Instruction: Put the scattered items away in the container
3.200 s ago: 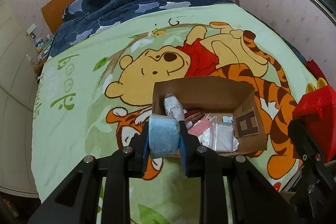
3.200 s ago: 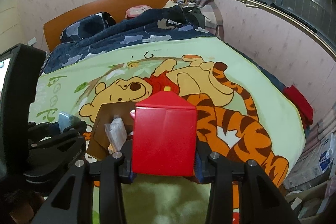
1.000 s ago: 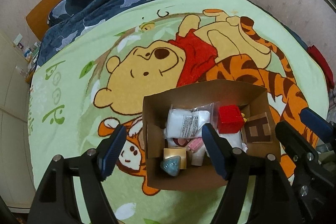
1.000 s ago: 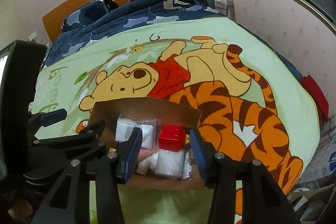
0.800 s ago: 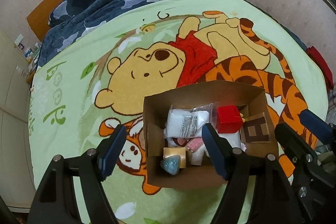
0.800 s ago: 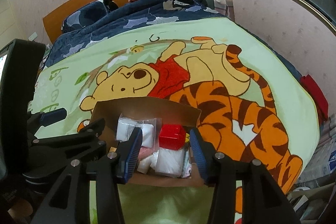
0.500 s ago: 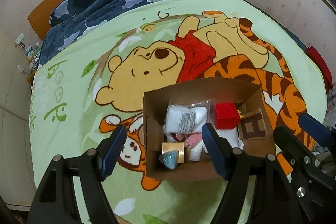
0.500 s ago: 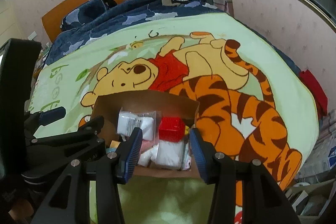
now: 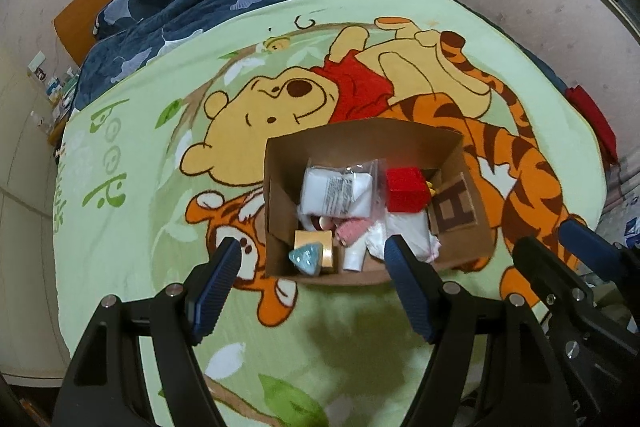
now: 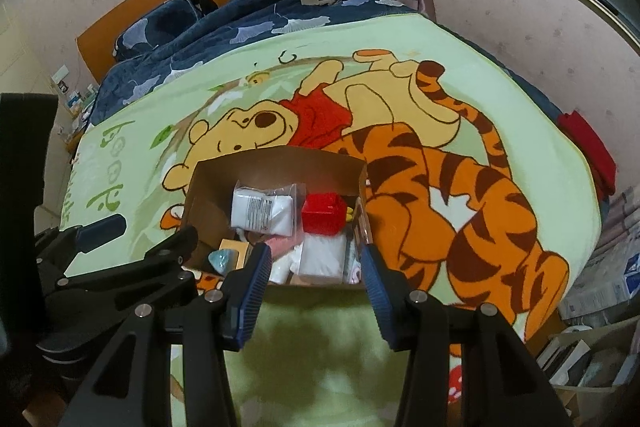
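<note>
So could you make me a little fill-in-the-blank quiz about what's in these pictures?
1. The red block lies inside the ____ box.
2. Both the left gripper and the right gripper are ____ and hold nothing.
3. The flap on the box shows the letter ____.
4. The box sits on a ____ cartoon blanket.

Answers: cardboard; open; H; green

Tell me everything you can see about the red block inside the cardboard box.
The red block is a glossy, plastic-looking box shape with a small yellow part at its right side. It lies tilted in the far right part of the open cardboard box, resting on a white packet beside a clear bag. No claw touches it.
</note>
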The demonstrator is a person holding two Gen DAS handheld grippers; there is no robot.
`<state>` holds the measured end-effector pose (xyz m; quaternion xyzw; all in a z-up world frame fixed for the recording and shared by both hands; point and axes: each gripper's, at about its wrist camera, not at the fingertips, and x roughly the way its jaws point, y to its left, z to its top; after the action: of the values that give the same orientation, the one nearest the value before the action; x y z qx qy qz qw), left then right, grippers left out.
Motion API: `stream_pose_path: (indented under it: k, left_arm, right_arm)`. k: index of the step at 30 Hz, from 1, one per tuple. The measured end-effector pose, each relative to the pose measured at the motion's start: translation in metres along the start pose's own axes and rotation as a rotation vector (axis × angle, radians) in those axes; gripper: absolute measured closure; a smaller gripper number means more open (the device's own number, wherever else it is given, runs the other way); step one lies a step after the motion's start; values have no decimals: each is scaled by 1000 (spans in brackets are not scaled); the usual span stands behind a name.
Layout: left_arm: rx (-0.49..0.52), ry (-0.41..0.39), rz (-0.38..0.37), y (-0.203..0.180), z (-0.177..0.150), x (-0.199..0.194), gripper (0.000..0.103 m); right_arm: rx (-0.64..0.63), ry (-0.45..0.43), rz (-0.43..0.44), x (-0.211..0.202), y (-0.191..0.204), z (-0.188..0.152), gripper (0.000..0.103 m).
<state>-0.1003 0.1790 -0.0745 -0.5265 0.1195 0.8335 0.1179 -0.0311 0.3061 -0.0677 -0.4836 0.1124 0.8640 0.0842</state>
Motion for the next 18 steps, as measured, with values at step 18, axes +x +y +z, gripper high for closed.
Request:
stream_pose_path:
  k: [18]
  left_arm:
    - [-28,-104,1,0,-23,-66,17]
  right_arm:
    - [16,-91,-1,-58,-7,-27,51]
